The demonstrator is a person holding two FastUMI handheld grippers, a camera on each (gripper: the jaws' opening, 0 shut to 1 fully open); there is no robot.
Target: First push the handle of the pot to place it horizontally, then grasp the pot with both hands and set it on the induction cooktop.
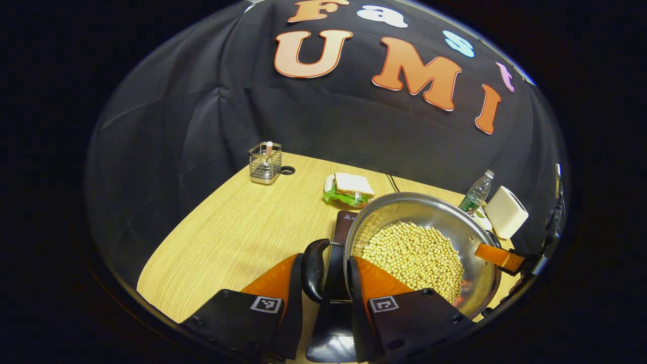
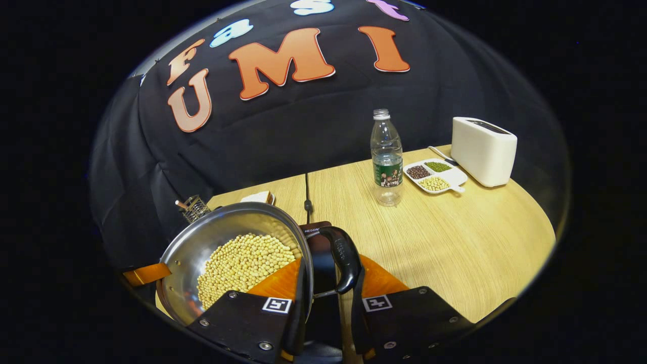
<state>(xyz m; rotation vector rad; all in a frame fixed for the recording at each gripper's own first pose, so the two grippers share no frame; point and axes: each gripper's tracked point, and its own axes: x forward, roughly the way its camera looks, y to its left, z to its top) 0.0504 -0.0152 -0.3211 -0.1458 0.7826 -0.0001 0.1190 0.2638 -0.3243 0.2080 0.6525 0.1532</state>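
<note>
A steel pot (image 1: 477, 283) full of pale soybeans (image 1: 414, 255) hangs tilted over the dark induction cooktop (image 1: 348, 222). In the left gripper view my left gripper (image 1: 326, 263) is shut on the pot's black side handle (image 1: 315, 270), next to the rim. Across the pot, a finger of the other gripper (image 1: 498, 257) reaches to the far rim. In the right gripper view my right gripper (image 2: 331, 265) is shut on the opposite black handle (image 2: 346, 258), with the pot (image 2: 184, 263) to its left and the cooktop (image 2: 316, 231) partly hidden beneath. A finger of the left gripper (image 2: 146, 274) shows at the pot's far side.
On the wooden table (image 2: 455, 242) stand a water bottle (image 2: 387, 156), a white toaster (image 2: 483, 150) and a divided tray of beans (image 2: 434, 176). A sandwich (image 1: 349, 191) lies behind the pot, and a wire utensil holder (image 1: 265, 163) stands at the far left. A cable (image 2: 306, 197) runs back from the cooktop.
</note>
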